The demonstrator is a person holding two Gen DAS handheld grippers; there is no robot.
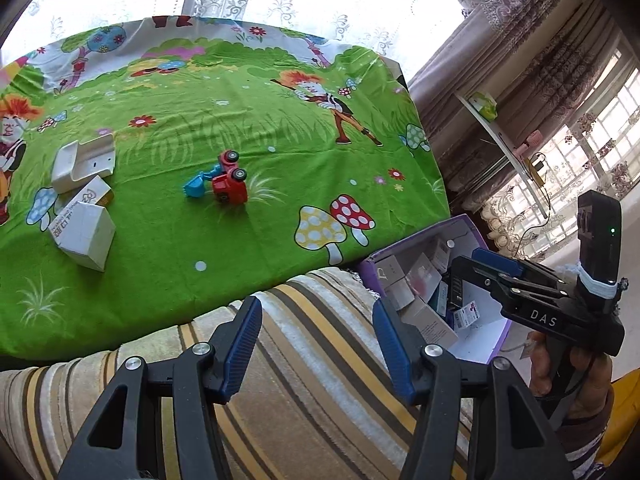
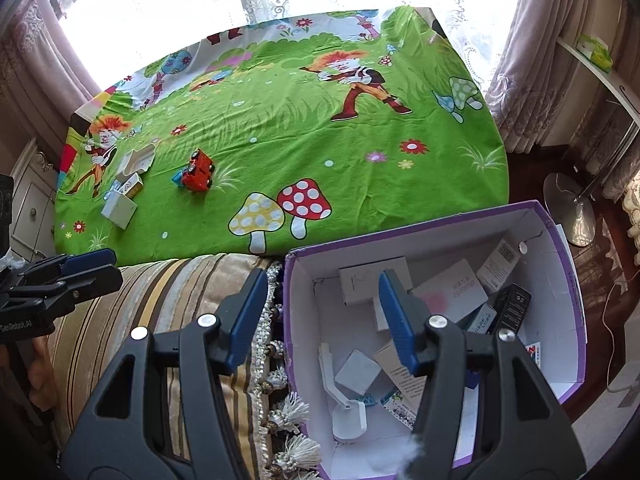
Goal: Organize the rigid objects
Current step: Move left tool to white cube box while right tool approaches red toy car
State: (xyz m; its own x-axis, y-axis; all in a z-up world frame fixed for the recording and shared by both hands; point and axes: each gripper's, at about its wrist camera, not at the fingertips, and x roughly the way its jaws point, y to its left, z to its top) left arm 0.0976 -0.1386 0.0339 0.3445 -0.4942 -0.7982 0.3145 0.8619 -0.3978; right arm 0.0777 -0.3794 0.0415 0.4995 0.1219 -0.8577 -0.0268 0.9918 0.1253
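Both the left gripper and right gripper hang open and empty. The red plastic toy truck lies tipped on the green cartoon-print cloth, ahead-left, likely nearer the left one.

Toy truck mid-counter, three small boxes left of it; storage box front right, off counter.

Right gripper: hanging open and empty above the purple box's left wall. Small cartons lying jumbled inside. Red toy truck and white boxes sitting on the green worktop. Left gripper showing at left edge.
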